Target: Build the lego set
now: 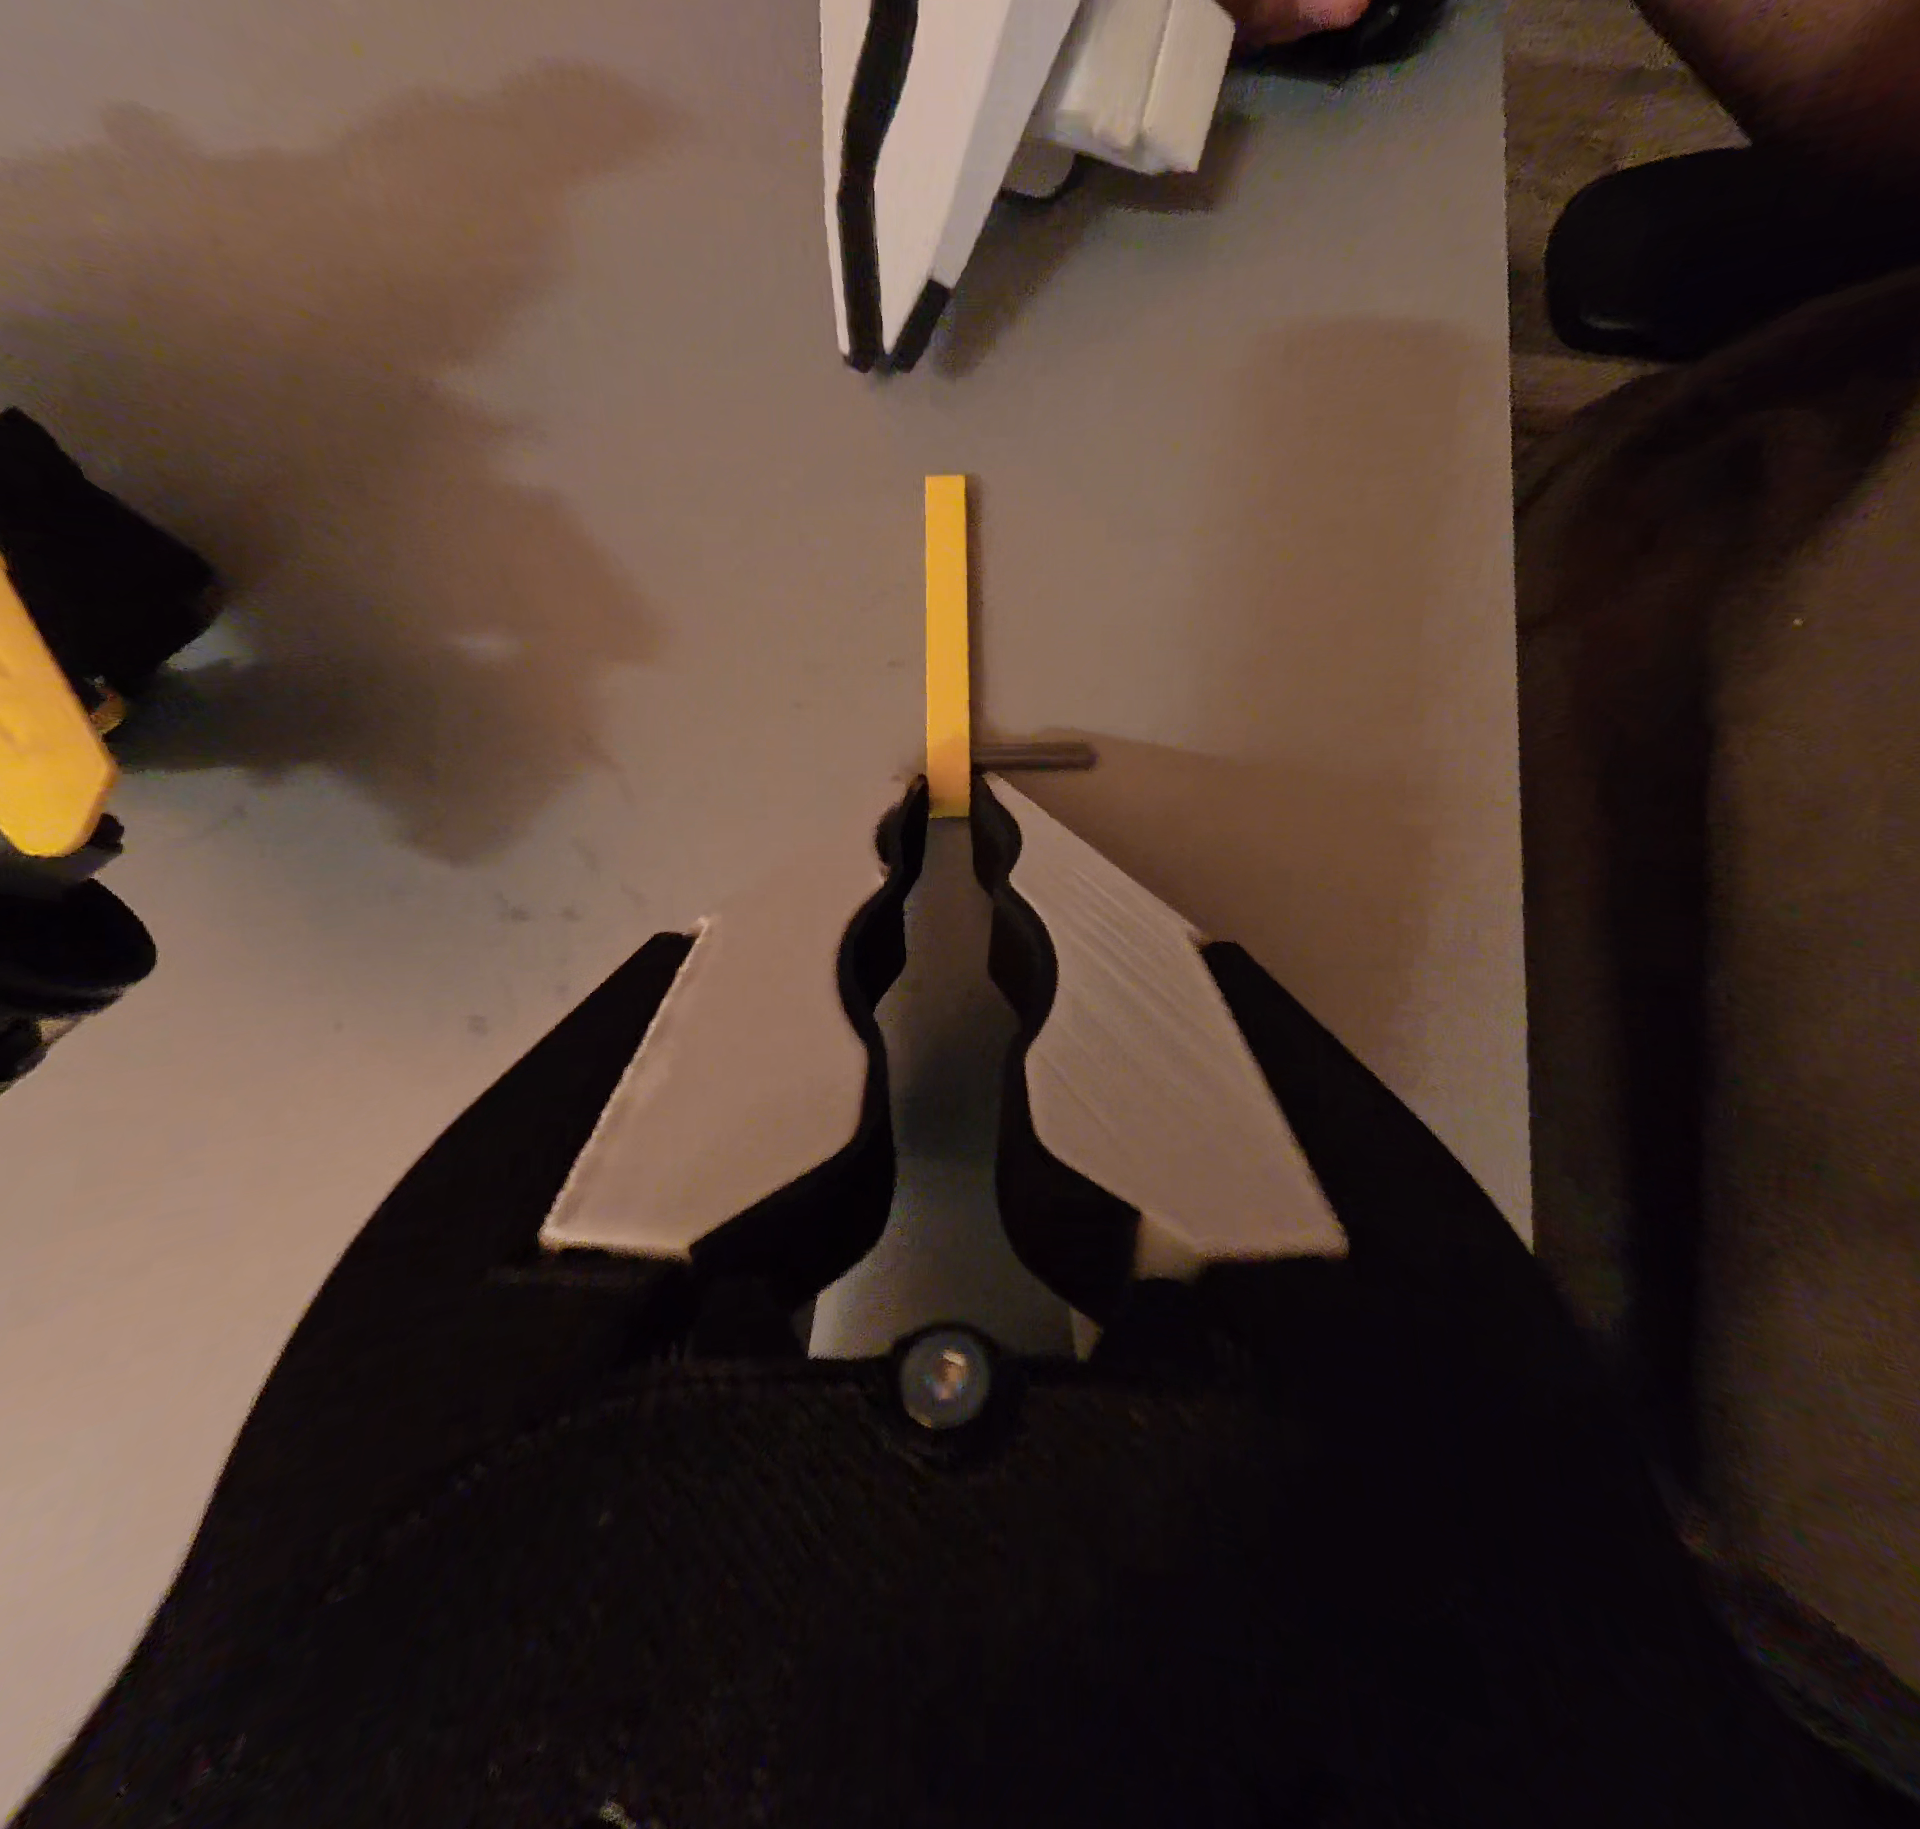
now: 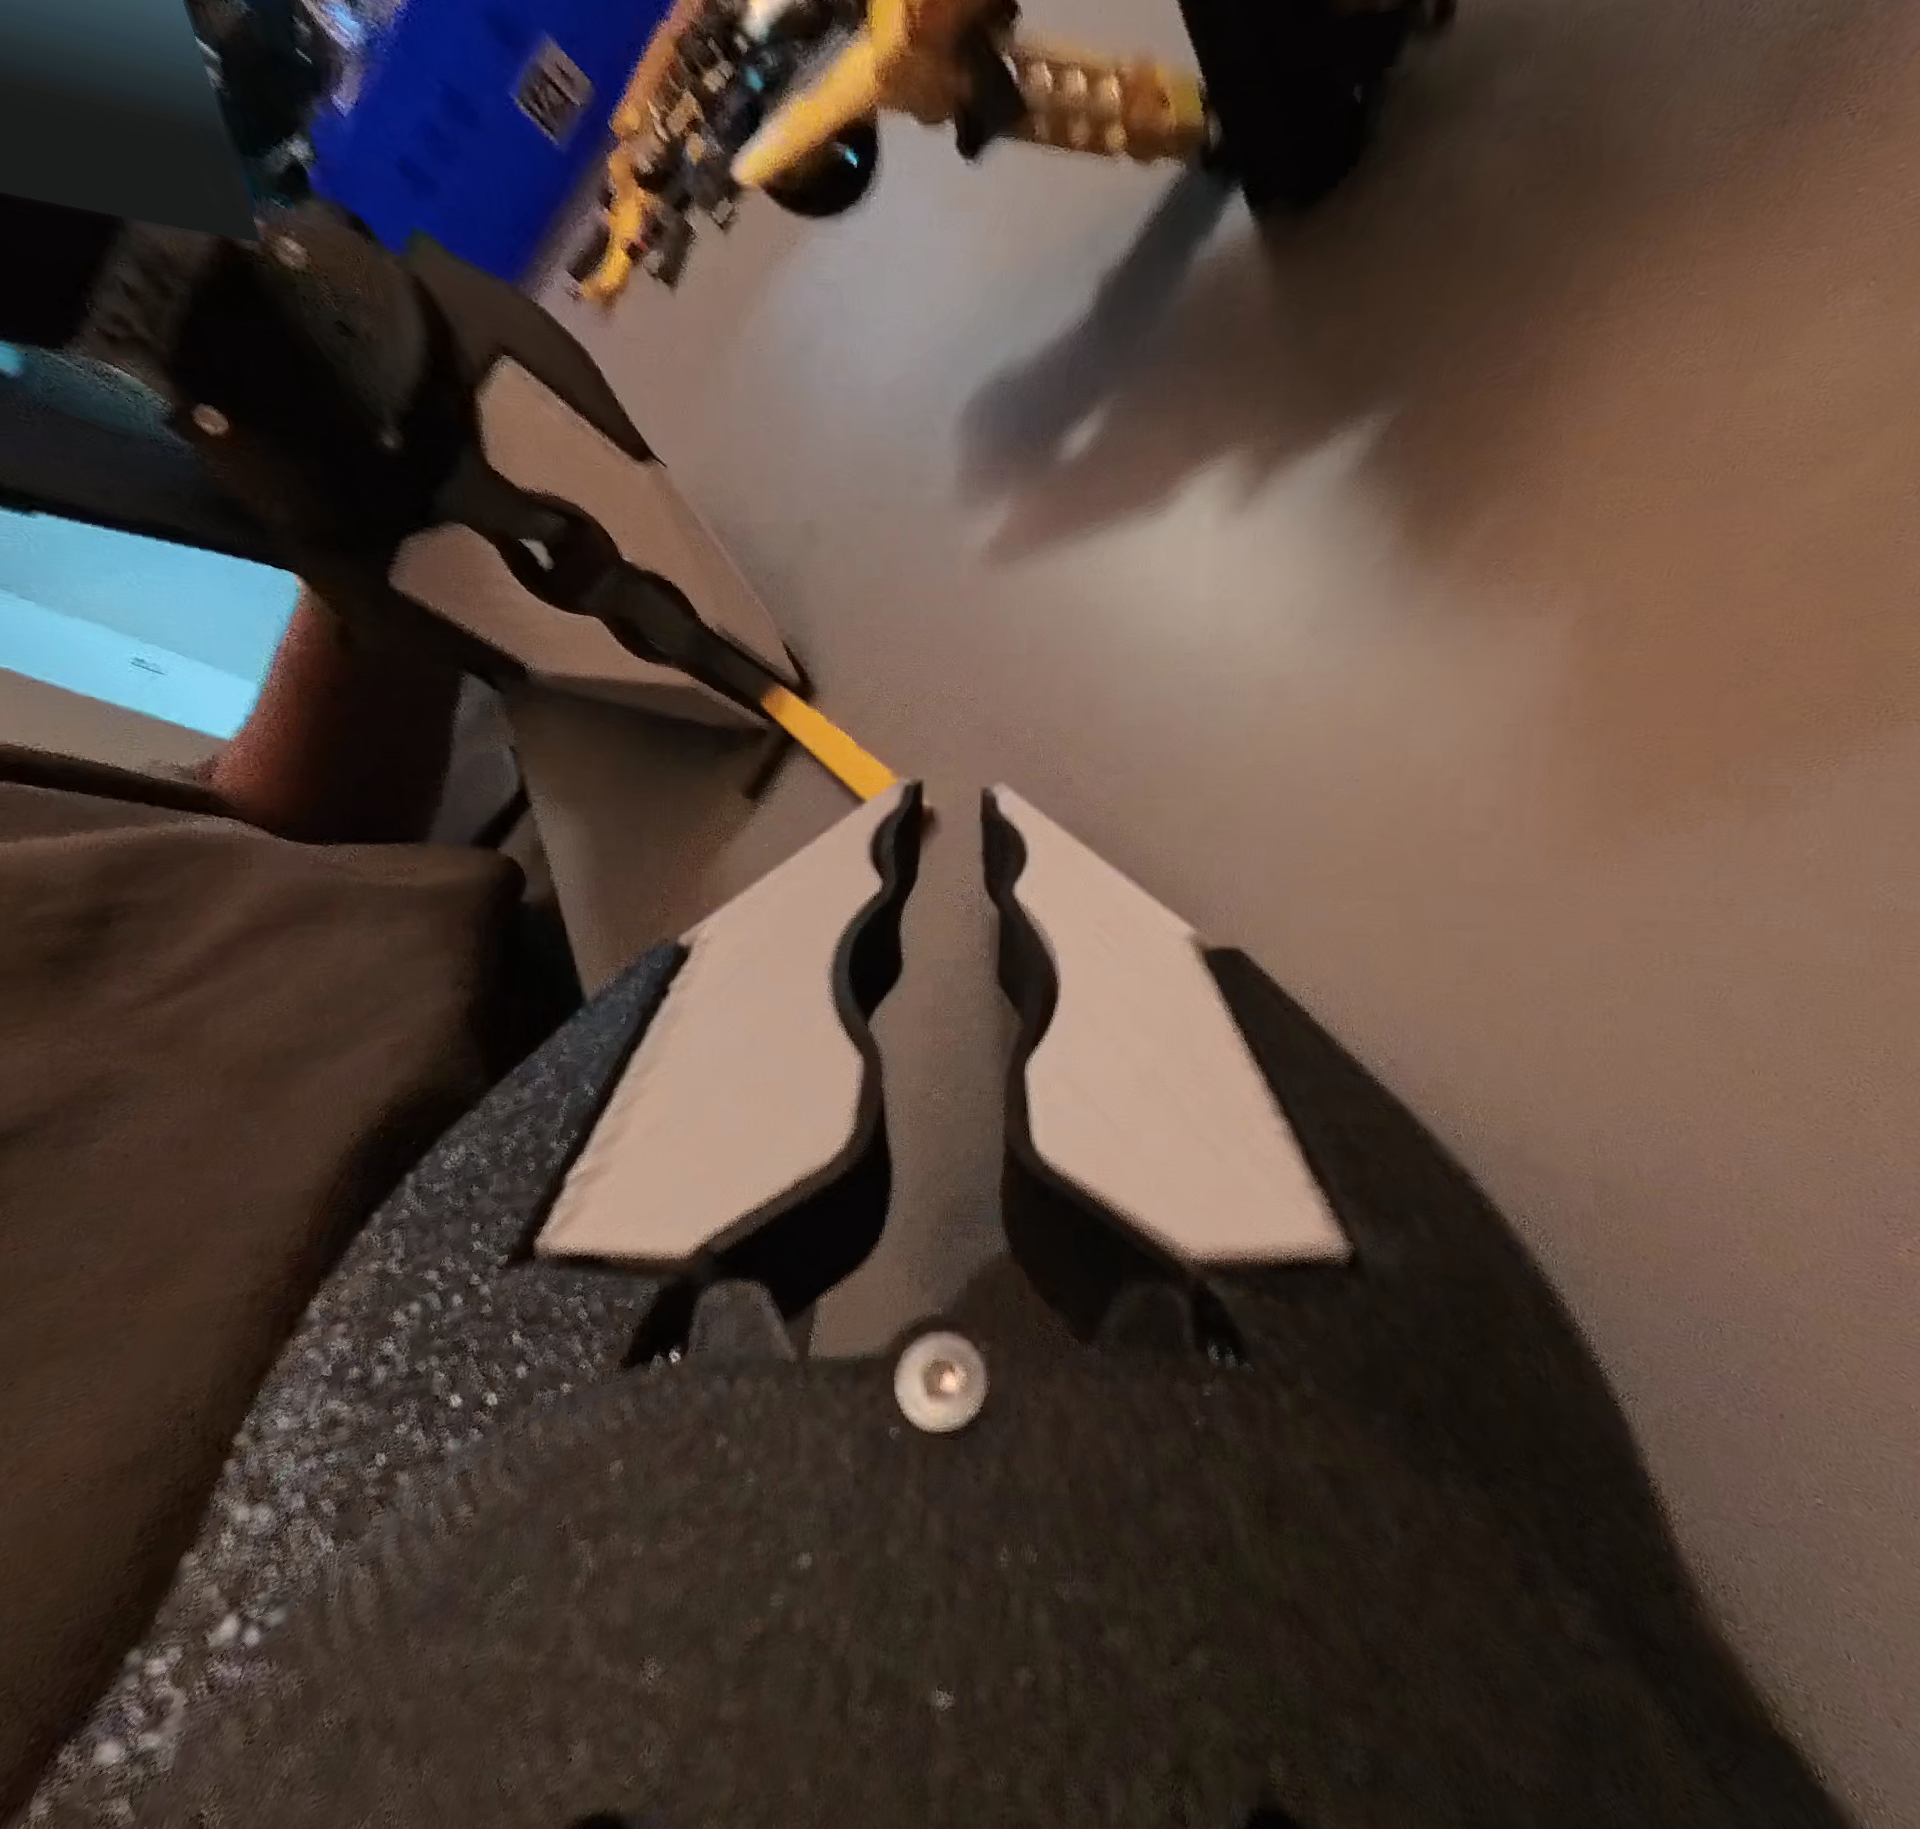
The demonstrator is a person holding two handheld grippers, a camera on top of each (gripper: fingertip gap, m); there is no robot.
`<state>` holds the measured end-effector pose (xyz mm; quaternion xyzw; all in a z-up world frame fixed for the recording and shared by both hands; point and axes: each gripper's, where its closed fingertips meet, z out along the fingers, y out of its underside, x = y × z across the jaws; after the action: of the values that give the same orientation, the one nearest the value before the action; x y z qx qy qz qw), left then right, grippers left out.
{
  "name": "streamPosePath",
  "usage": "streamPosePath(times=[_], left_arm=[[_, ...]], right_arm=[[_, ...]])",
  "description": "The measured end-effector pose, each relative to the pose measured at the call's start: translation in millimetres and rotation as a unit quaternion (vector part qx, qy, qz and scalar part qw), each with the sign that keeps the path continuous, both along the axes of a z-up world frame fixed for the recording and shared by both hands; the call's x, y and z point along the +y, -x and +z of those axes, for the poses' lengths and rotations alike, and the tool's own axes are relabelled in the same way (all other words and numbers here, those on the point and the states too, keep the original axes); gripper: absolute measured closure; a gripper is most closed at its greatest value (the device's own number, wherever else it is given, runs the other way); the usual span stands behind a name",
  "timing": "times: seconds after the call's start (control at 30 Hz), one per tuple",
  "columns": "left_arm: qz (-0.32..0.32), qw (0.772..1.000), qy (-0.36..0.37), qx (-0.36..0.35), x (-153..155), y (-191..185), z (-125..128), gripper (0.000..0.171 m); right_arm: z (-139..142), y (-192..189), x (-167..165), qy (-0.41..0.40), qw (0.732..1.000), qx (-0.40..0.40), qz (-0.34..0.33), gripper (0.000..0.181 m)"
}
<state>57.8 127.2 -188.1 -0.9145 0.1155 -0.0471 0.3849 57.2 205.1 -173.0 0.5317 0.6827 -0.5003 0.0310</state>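
Observation:
My left gripper (image 1: 948, 800) is shut on the near end of a thin flat yellow strip (image 1: 950, 626). It holds the strip pointing straight ahead just above the grey table (image 1: 644, 449). A small dark grey pin (image 1: 1042, 756) lies on the table just right of the fingertips. My right gripper (image 1: 885, 358) hangs beyond the strip's far end, a short gap away. In the right wrist view my right gripper (image 2: 951, 805) is open by a narrow gap and empty. The strip (image 2: 826, 735) and the left gripper (image 2: 774, 686) lie to its upper left.
A yellow and black toy machine (image 1: 47, 730) stands at the table's left edge; it also shows blurred at the far end (image 2: 1039, 65). A blue box (image 2: 457, 86) stands beyond it. The table's right edge (image 1: 1509, 636) borders a person's legs (image 1: 1766, 844). Across from one pair of fingers to the other is roughly 9 cm.

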Motion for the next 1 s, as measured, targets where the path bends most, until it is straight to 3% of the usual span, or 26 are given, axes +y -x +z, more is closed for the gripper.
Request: streamPosePath(times=[0.07, 0.17, 0.43, 0.6, 0.8, 1.0], left_arm=[[0.005, 1.000, 0.001, 0.000, 2, 4, 0, 0.162], [0.028, 0.999, -0.001, 0.016, 4, 14, 0, 0.144], [0.069, 0.997, -0.023, 0.021, -4, 20, 6, 0.142], [0.085, 0.995, -0.043, -0.001, -10, 15, 13, 0.137], [0.083, 0.996, -0.036, -0.002, -8, 7, 10, 0.126], [0.081, 0.996, -0.022, 0.003, -4, 4, 5, 0.123]], right_arm=[[-5, 3, 2, -0.028, 1.000, -0.003, -0.006, 0.169], [-7, 9, 7, -0.067, 0.998, 0.011, -0.016, 0.167], [12, 15, 34, -0.057, 0.994, 0.064, -0.065, 0.171], [4, 8, 62, -0.124, 0.987, 0.058, -0.083, 0.168], [-9, -12, 63, -0.209, 0.976, 0.063, -0.015, 0.156], [-9, -31, 40, -0.188, 0.979, 0.067, 0.052, 0.147]])
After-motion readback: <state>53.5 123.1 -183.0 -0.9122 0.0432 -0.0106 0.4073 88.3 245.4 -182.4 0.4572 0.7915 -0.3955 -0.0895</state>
